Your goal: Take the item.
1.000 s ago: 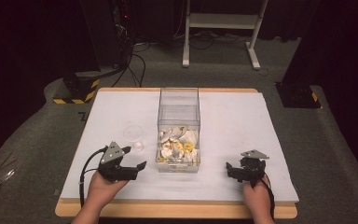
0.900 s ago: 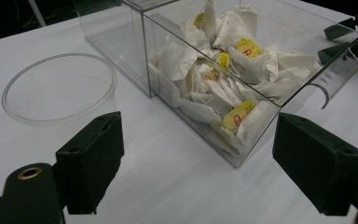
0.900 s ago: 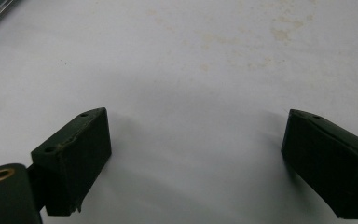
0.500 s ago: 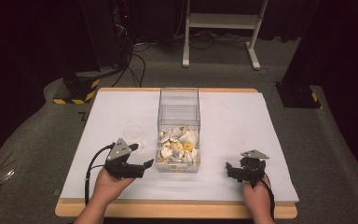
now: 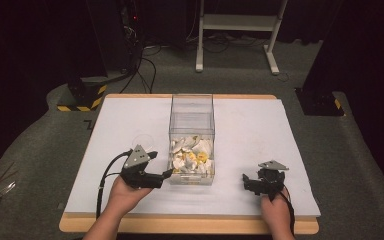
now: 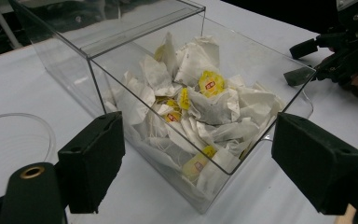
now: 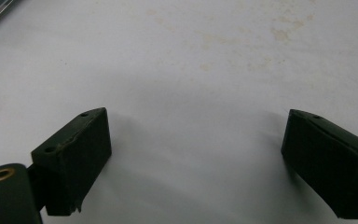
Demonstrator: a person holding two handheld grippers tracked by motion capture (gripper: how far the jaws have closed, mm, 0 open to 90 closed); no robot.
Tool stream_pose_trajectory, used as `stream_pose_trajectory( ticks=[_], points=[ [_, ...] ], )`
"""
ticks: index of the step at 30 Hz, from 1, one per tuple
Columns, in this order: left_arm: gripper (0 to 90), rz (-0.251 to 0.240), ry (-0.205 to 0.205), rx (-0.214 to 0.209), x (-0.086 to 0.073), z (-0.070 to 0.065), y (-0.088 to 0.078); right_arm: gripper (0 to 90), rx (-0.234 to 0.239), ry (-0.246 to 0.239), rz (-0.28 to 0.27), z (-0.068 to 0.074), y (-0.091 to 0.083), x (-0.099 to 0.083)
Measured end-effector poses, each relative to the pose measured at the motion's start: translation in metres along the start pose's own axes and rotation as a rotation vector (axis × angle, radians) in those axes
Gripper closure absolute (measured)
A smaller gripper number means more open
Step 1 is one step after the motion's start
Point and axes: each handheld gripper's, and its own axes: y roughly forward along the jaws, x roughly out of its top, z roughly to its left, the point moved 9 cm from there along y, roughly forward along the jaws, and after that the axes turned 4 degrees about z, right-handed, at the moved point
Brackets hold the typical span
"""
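Clear acrylic forms the open-topped box (image 5: 192, 137) standing mid-desk, its near half heaped with white tea bags (image 5: 191, 156) bearing yellow tags. White sheeting covers the desk (image 5: 260, 130), which carries faint stains. At near left, the left hand-held gripper (image 5: 166, 174) sits low beside the box's near-left corner, jaws spread wide; in the left gripper view they frame that corner with the bags (image 6: 200, 112) visible through the wall, and nothing is between the pads. A thin transparent ring or lid (image 6: 16, 135) lies flat on the desk just left of the box. At near right, the right hand-held gripper (image 5: 246, 181) rests well apart from the box, jaws likewise spread, facing bare sheeting in its own view and holding nothing. Judgement: the step in hand is the approach to the box of tea bags, with no grasp made yet. The next move appears to call for raising the left hand-held gripper over the rim and lowering into the heap to pinch a single bag, avoiding the wall and neighbouring bags.
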Motion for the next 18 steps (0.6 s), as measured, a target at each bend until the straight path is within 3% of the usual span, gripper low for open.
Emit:
stream_pose_trajectory(
  ticks=[18],
  points=[
    [20.5,0.012,0.008,-0.055,0.012,-0.011,0.018,8.1,0.0,0.0,0.0,0.0,0.0,0.0]
  ],
)
